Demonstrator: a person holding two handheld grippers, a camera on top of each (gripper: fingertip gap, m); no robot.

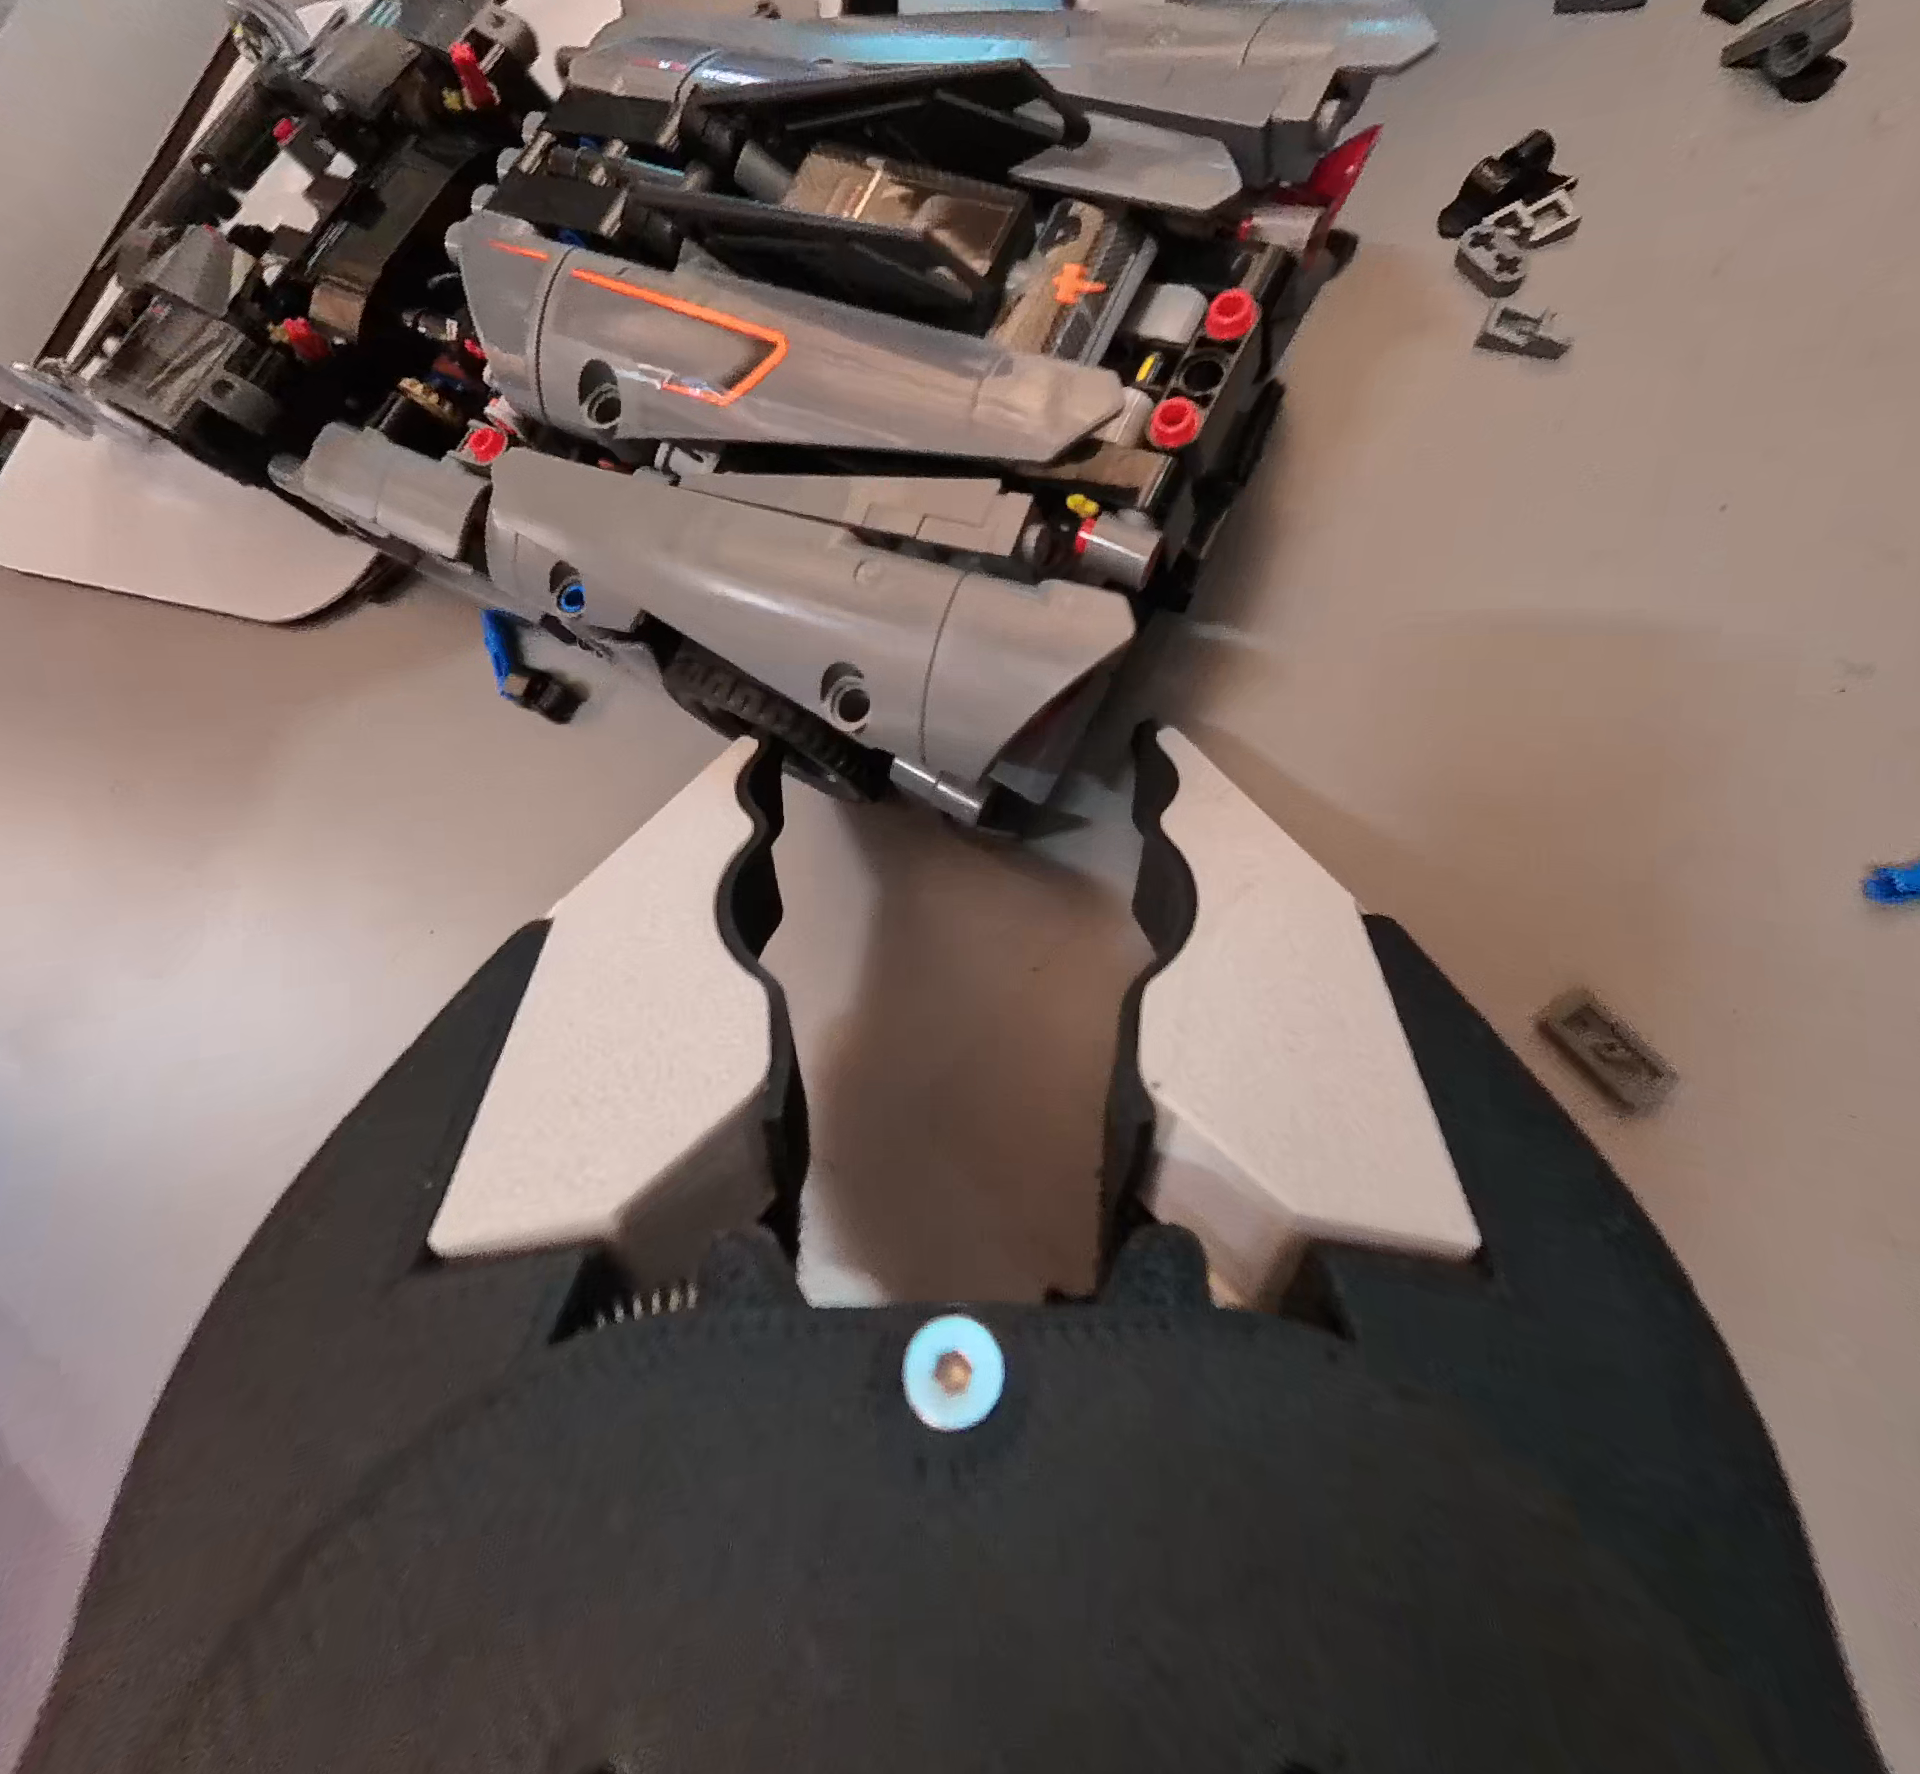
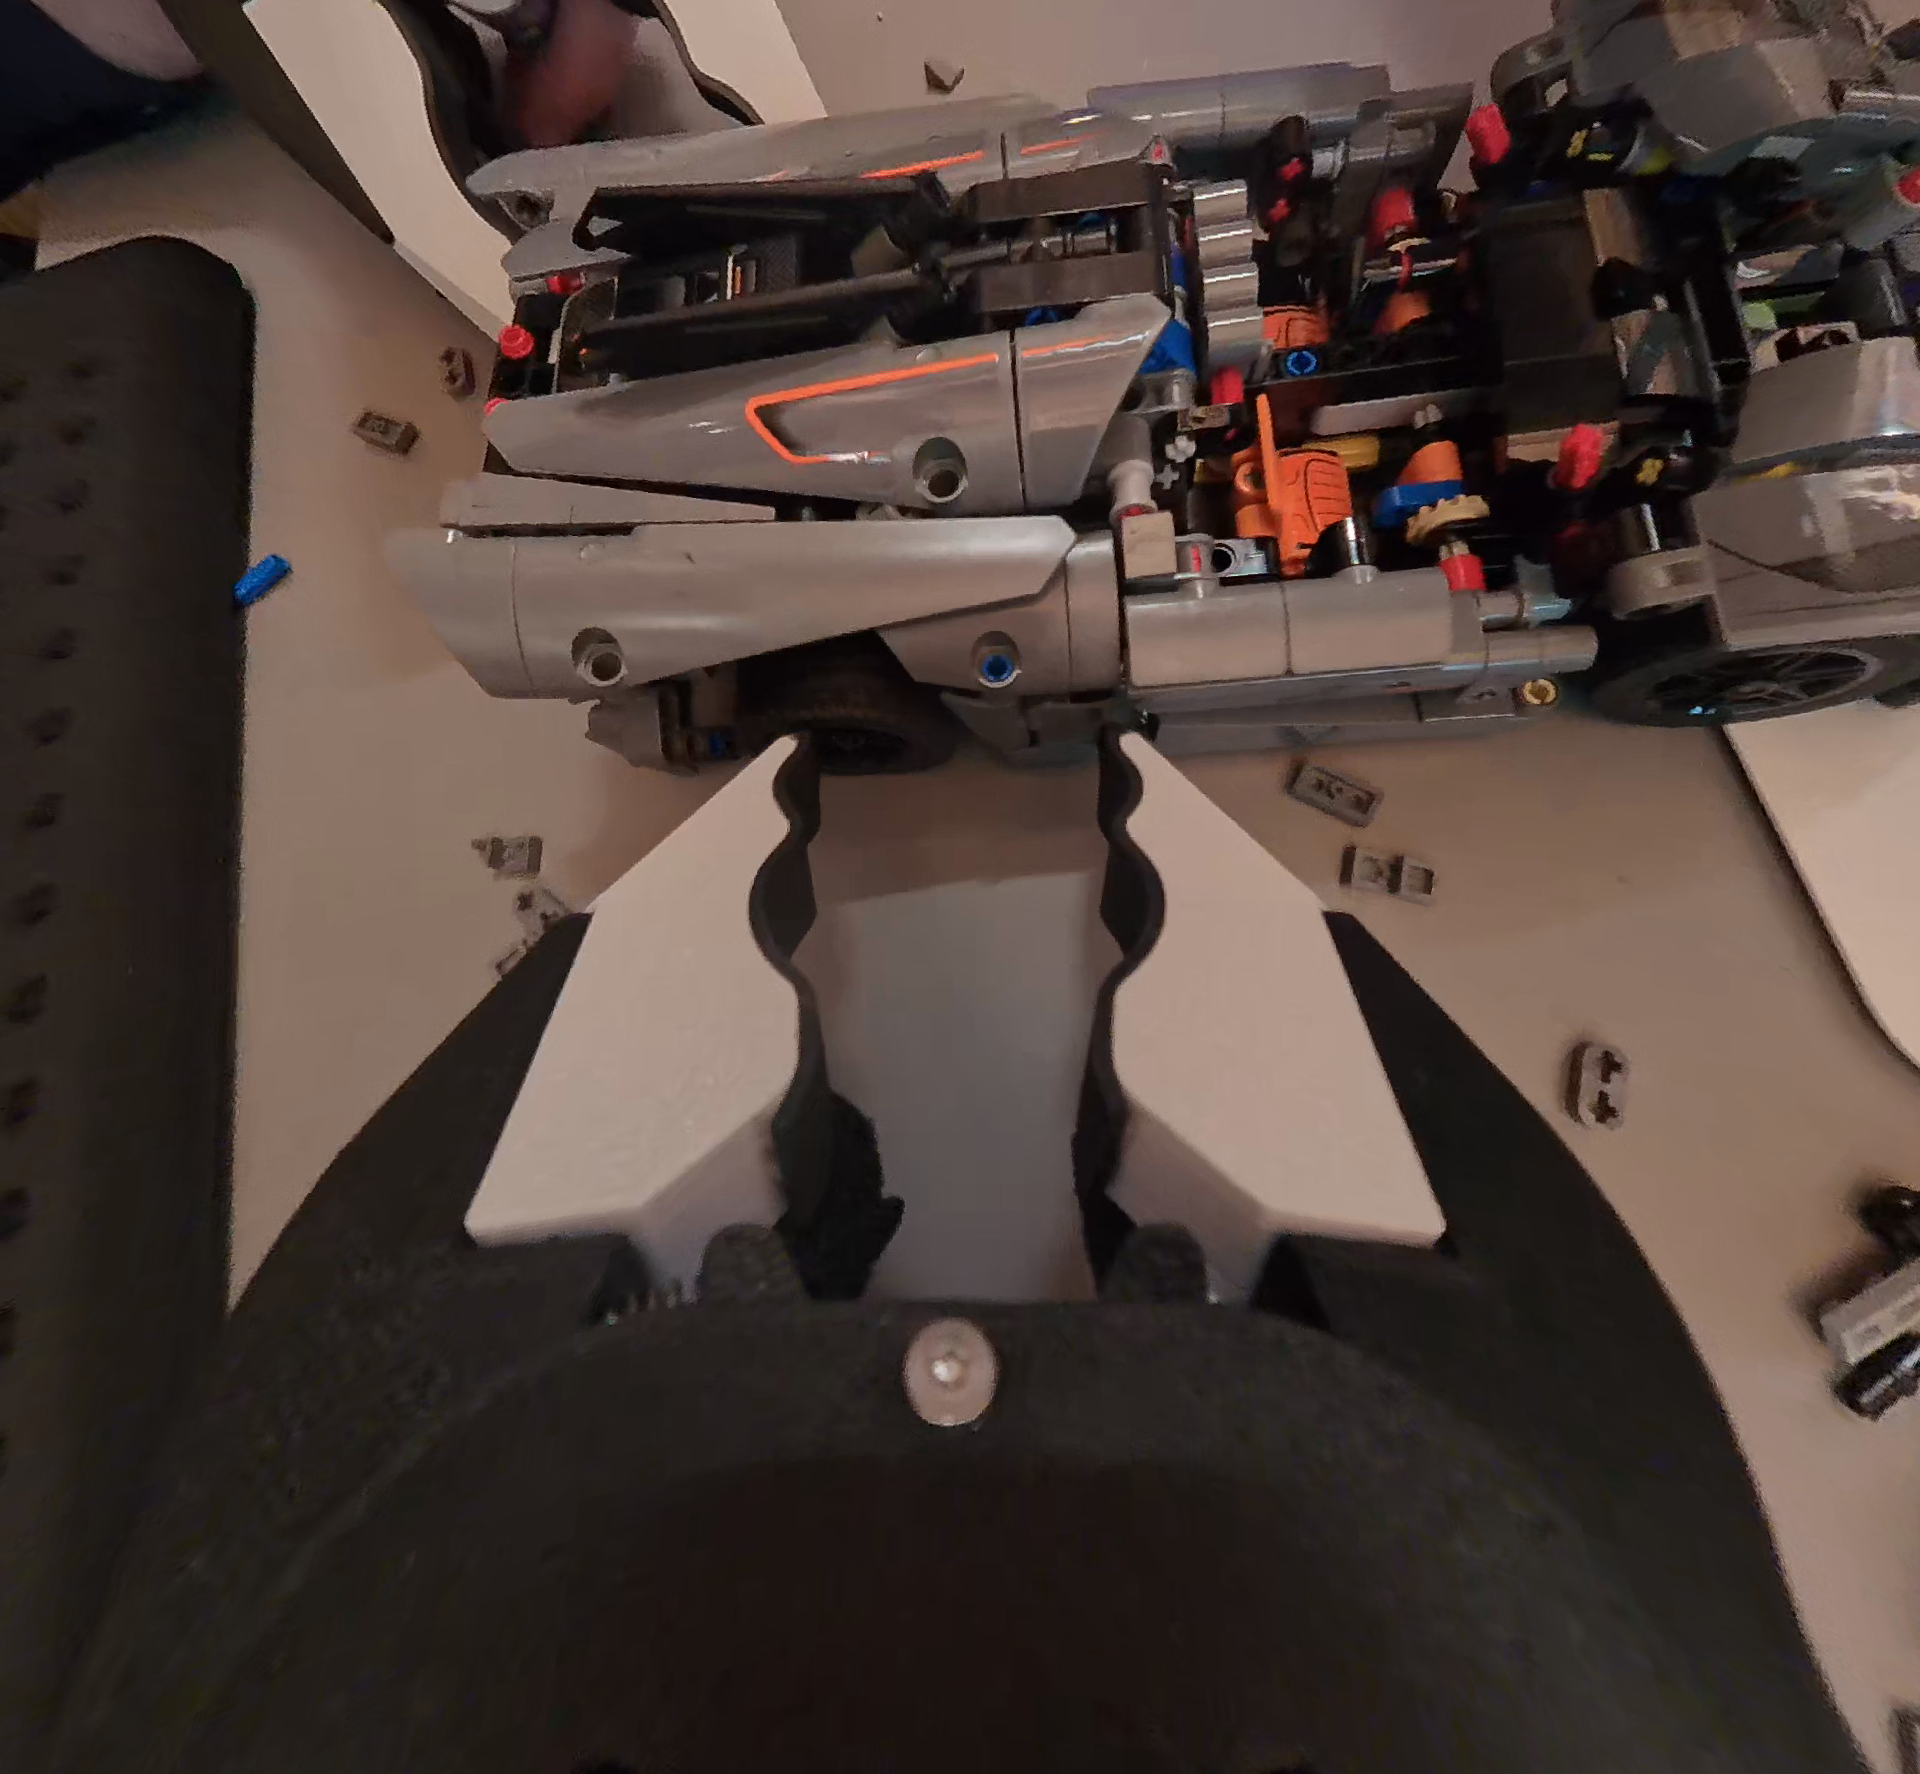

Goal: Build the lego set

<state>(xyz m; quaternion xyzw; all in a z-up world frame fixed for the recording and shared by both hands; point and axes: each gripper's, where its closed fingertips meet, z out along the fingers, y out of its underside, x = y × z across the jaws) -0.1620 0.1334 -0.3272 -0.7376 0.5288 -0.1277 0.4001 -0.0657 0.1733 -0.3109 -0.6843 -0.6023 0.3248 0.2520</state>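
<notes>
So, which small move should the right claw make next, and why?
Probably ease the right claw forward and close on the car model's lower edge to steady it: both claws are open and empty, and its tips already sit at the rear wheel.

We saw dim, warm light, with a cool blue glare at the far edge of the table [image 1: 1558, 581]. Both wide-angle pictures bent strongly at their edges, and loose pieces [image 1: 1605, 1049] looked softly blurred.
</notes>
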